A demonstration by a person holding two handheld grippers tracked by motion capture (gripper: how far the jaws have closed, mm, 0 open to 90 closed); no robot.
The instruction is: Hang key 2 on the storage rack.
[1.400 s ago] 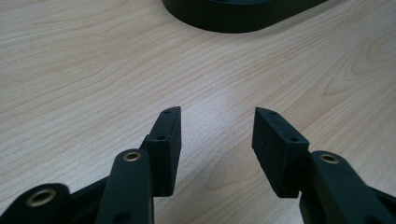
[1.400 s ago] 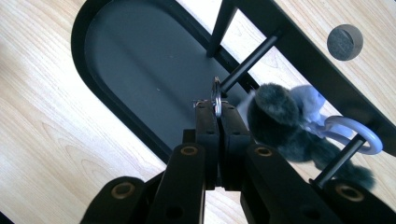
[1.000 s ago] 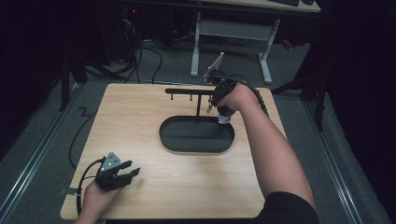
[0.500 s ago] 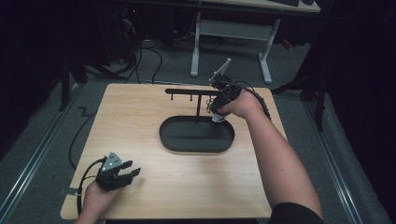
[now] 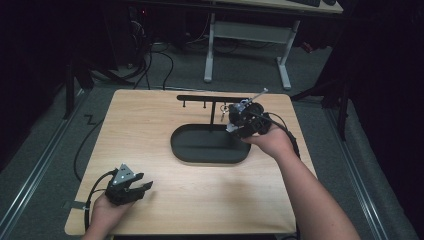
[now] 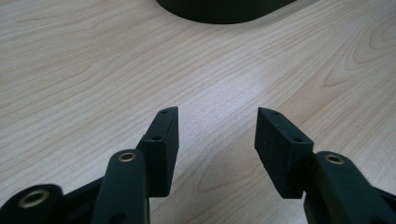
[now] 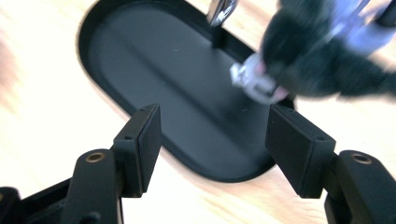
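Over the wooden table (image 5: pixel 150 125), a black oval tray (image 5: pixel 200 152) — matte, shallow-rimmed.

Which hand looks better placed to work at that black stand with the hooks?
Right. The right gripper hovers open over the tray beside the stand; the left gripper sits at the near table edge.

The oval tray (image 5: pixel 210 148) lies mid-table (image 5: pixel 150 125). The rack (image 5: pixel 212 99) rises from the tray's far edge. The right gripper (image 5: pixel 239 125) hangs over the tray's right end; the left gripper (image 5: pixel 142 189) sits well nearer than the tray, to its left.
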